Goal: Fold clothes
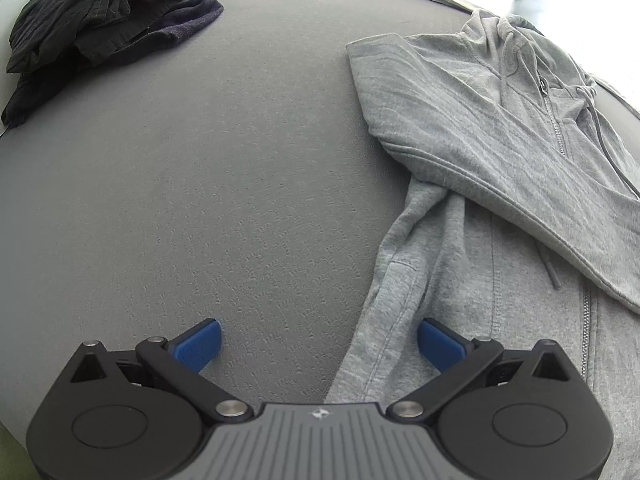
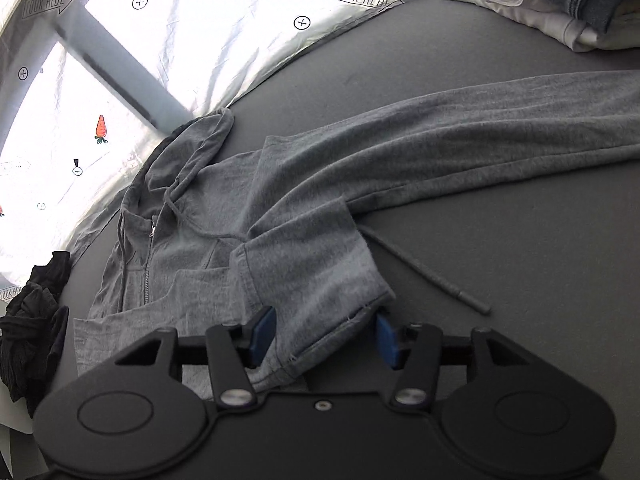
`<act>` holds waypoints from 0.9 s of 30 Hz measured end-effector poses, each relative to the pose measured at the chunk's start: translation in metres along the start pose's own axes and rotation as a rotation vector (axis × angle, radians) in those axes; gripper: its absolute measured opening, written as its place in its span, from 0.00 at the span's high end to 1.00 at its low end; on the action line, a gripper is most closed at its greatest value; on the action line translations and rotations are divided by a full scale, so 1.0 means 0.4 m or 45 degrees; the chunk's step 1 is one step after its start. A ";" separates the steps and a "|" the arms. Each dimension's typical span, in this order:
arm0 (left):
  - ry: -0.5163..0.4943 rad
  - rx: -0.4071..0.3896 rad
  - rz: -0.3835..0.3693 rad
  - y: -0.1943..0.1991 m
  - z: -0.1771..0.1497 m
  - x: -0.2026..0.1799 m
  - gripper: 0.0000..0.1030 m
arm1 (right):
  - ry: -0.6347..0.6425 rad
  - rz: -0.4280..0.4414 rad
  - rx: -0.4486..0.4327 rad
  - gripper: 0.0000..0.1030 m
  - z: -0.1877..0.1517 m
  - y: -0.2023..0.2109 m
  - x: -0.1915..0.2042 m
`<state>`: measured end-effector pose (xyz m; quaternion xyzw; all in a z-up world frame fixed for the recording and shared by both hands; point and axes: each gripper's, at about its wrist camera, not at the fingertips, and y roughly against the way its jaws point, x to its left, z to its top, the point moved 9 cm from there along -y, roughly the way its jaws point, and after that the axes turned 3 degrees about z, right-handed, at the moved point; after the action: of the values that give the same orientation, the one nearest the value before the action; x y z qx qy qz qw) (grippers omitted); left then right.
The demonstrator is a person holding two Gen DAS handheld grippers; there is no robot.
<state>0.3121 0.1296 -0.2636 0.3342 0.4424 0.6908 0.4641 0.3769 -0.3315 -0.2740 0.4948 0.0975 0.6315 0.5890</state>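
A light grey zip-up hoodie (image 1: 492, 168) lies front-up on the grey tabletop (image 1: 240, 184), part-way folded. One sleeve (image 1: 452, 120) is laid diagonally across the chest, its ribbed cuff toward the zip, while the hood (image 1: 516, 36) bunches at the tabletop's far edge. In the right wrist view the other sleeve (image 2: 460, 140) stretches out flat toward the right, and a folded flap of the body, hem edge showing, lies nearest the camera. One drawcord (image 2: 432, 270) trails loose onto the bare tabletop, its tip clear of the fabric.

The left gripper (image 1: 319, 344) hovers low at the hoodie's side edge, fingers (image 1: 200, 344) spread wide and holding nothing; one blue pad is over bare tabletop, the other over the grey fabric, so the garment's edge runs between them.

The right gripper (image 2: 324, 336) also has its fingers (image 2: 262, 334) apart, though less widely, and the folded flap's corner sits between them. Whether either pad presses the cloth cannot be told; the fabric looks slack, not pinched.

Both grippers point forward and slightly down across the tabletop.

A heap of dark clothes (image 1: 100, 28) lies at the far left, well apart from the hoodie. A stack of folded garments (image 2: 560, 0), denim on pale cloth, sits at the far right. A white printed sheet (image 2: 200, 40) lies beyond the tabletop's edge.
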 end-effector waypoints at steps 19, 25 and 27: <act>0.049 -0.158 0.161 -0.005 0.103 -0.083 0.00 | 0.462 0.251 -0.311 0.94 0.281 0.077 0.228; 0.047 -0.200 0.237 -0.048 0.182 -0.082 0.00 | 0.427 0.189 -0.467 0.94 0.374 0.133 0.195; 0.052 -0.212 0.265 -0.059 0.198 -0.075 0.00 | 0.415 0.151 -0.518 0.94 0.402 0.152 0.174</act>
<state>0.3999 0.1296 -0.2564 0.3246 0.3558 0.7762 0.4068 0.4692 -0.3645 -0.1167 0.2629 0.0331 0.7428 0.6148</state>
